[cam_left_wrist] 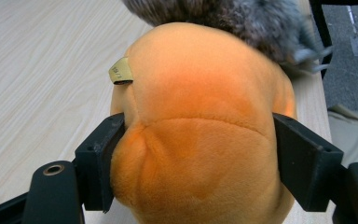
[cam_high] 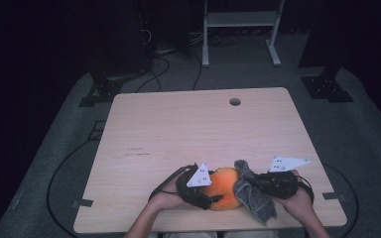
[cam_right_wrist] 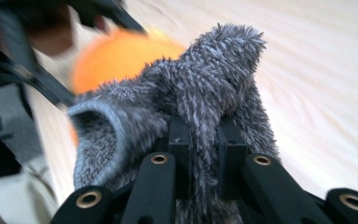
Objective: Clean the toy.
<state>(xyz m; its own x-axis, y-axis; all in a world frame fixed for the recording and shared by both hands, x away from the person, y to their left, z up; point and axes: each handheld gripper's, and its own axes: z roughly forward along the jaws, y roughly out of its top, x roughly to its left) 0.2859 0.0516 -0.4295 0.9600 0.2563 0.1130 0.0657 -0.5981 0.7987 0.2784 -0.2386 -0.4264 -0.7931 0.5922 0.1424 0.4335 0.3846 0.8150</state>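
An orange plush ball (cam_high: pixel 224 187) rests near the table's front edge. My left gripper (cam_high: pixel 212 197) is shut on the orange plush (cam_left_wrist: pixel 200 135), its jaws pressing into both sides; a small tan tag (cam_left_wrist: pixel 120 72) sticks out of the seam. My right gripper (cam_high: pixel 255 179) is shut on a grey fuzzy cloth (cam_high: pixel 252 192), which drapes against the plush's right side. In the right gripper view the grey cloth (cam_right_wrist: pixel 200 98) is pinched between the jaws and bunches up above them, with the orange plush (cam_right_wrist: pixel 116 56) blurred behind it.
The wooden table (cam_high: pixel 188 134) has a round cable hole (cam_high: pixel 235 101) near its far edge. A white stand (cam_high: pixel 240 29) and cables lie on the grey floor beyond. The front edge is right below both hands.
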